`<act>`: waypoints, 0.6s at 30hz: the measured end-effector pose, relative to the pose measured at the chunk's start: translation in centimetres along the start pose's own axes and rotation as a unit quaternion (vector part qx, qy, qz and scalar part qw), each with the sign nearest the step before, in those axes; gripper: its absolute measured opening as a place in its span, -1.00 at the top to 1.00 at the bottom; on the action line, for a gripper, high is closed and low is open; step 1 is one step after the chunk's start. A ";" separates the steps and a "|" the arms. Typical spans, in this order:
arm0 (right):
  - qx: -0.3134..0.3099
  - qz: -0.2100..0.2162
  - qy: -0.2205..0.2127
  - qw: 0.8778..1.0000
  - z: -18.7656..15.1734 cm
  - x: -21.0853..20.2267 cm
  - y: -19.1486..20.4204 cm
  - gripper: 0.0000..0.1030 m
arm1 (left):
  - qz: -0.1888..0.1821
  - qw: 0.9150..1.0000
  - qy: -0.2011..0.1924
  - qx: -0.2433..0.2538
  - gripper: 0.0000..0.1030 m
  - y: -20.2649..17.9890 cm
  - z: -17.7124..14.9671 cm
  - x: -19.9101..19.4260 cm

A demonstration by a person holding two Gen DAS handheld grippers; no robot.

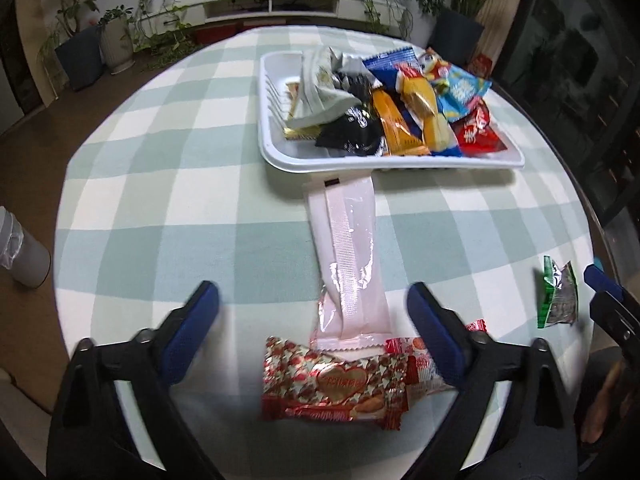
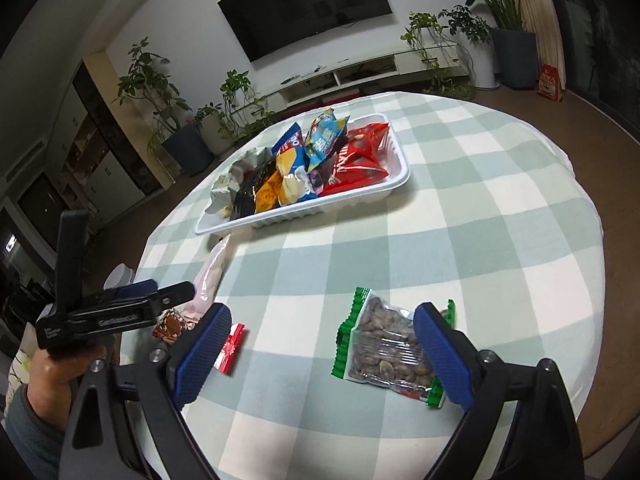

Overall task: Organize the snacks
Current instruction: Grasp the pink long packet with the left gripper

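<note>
Left gripper (image 1: 312, 312) open over the pink pack (image 1: 348, 264), nothing pinched; heart snack (image 1: 334, 384) just below it. Right gripper (image 2: 324, 336) open, green nut bag (image 2: 390, 348) between its fingers, untouched as far as visible. White tray (image 1: 360, 160) of snacks further back on the checked table (image 1: 180, 200).

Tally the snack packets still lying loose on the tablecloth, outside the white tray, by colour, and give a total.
Pink long packet: 1
Red heart-patterned packet: 1
Small red and white packet: 1
Green-edged nut packet: 1
Total: 4 loose packets on the checked tablecloth; the rest are piled in the white tray.
</note>
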State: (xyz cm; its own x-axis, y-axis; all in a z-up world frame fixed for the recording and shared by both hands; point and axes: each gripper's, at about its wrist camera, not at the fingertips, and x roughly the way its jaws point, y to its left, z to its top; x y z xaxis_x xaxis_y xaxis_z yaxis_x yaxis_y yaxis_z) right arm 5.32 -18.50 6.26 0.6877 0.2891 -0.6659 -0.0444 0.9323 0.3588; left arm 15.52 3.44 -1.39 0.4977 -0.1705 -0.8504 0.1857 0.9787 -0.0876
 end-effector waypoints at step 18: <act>0.004 0.007 0.008 1.000 -0.2 0.4 -0.1 -0.78 | 0.022 0.998 0.031 0.051 0.03 -2.0 2.8 3.7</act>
State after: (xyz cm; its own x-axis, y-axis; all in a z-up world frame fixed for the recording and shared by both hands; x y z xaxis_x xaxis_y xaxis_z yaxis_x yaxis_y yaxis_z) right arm 5.47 -18.44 5.86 0.6749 0.3062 -0.6713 -0.0479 0.9261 0.3742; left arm 19.38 0.56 -2.97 0.4548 -0.1173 -0.8828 0.2521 0.9677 0.0013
